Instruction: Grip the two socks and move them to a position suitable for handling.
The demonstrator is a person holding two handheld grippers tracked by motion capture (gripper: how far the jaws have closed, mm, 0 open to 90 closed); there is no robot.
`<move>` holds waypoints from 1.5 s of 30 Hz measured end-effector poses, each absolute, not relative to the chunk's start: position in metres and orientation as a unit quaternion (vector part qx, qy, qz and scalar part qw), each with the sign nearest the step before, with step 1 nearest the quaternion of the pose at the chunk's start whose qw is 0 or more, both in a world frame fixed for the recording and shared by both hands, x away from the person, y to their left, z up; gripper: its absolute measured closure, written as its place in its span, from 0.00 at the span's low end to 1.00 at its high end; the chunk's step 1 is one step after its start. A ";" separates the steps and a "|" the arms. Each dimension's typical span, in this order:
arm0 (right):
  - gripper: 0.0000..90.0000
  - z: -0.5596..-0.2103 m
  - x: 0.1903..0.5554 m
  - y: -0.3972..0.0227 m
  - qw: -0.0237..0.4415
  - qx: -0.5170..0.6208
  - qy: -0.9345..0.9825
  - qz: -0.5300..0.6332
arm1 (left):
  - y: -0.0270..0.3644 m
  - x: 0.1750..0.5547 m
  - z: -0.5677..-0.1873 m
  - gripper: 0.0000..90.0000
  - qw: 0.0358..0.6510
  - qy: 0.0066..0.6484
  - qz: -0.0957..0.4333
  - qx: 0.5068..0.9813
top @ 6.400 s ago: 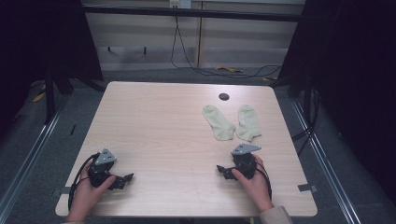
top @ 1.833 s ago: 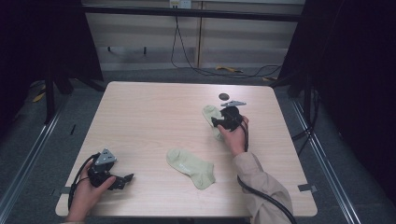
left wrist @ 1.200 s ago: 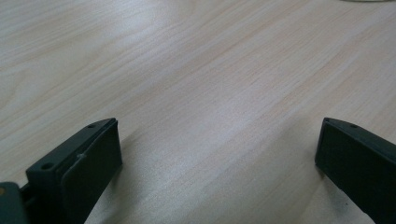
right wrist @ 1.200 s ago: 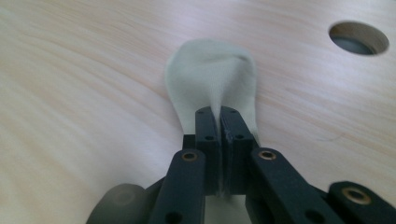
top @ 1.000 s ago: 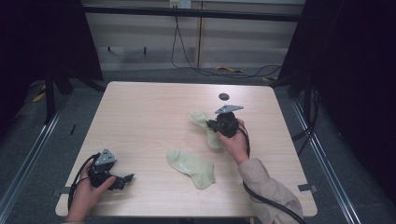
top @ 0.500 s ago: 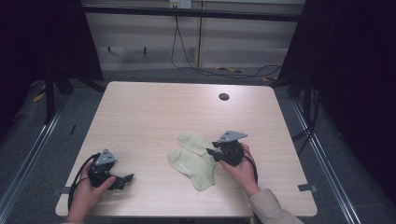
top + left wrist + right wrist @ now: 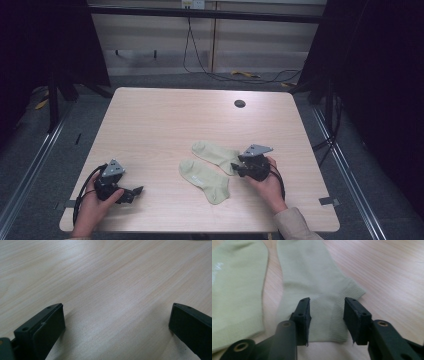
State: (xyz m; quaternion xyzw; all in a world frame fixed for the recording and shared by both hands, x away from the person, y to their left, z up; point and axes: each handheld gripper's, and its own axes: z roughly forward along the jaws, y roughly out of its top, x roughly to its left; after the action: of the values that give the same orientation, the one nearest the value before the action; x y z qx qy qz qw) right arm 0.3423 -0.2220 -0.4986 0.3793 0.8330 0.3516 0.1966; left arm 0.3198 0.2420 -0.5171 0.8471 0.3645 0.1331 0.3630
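Two pale green socks lie side by side on the wooden table (image 7: 150, 125). The nearer sock (image 7: 204, 180) lies flat toward the front. The farther sock (image 7: 215, 154) rests just behind it, its cuff at my right gripper (image 7: 235, 169). In the right gripper view the jaws of the right gripper (image 7: 327, 305) have just been opening. They now stand apart over that sock's ribbed cuff (image 7: 324, 315), pads not pressing it, with the other sock (image 7: 237, 280) to the left. My left gripper (image 7: 134, 191) rests at the front left of the table. The left gripper view shows the left gripper (image 7: 116, 312) wide open over bare wood.
A dark round grommet (image 7: 239, 103) sits near the table's far edge. A strip of tape (image 7: 325, 201) marks the front right corner. Black frames and rails flank both sides of the table, and cables lie on the floor behind it.
The right gripper came from the table's far right toward the front centre with the second sock, laid it beside the first, and its jaws parted. The left hand stayed put.
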 end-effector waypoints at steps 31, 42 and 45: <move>0.55 -0.491 0.284 -0.206 0.161 0.347 0.838 0.389 | 0.142 0.351 -0.496 0.33 0.396 0.332 0.069 0.853; 0.58 -0.491 0.277 -0.198 0.156 0.338 0.842 0.390 | 0.117 0.358 -0.488 0.47 0.414 0.309 0.067 0.854; 0.59 -0.491 0.277 -0.197 0.156 0.336 0.841 0.394 | 0.112 0.361 -0.488 0.50 0.409 0.308 0.069 0.857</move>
State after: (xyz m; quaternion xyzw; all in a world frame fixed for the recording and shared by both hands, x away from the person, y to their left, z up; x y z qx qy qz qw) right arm 0.2774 -0.1971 -0.4906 0.3364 0.8411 0.3938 0.1560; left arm 0.3607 0.1122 -0.4881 0.8565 0.3076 0.0692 0.4086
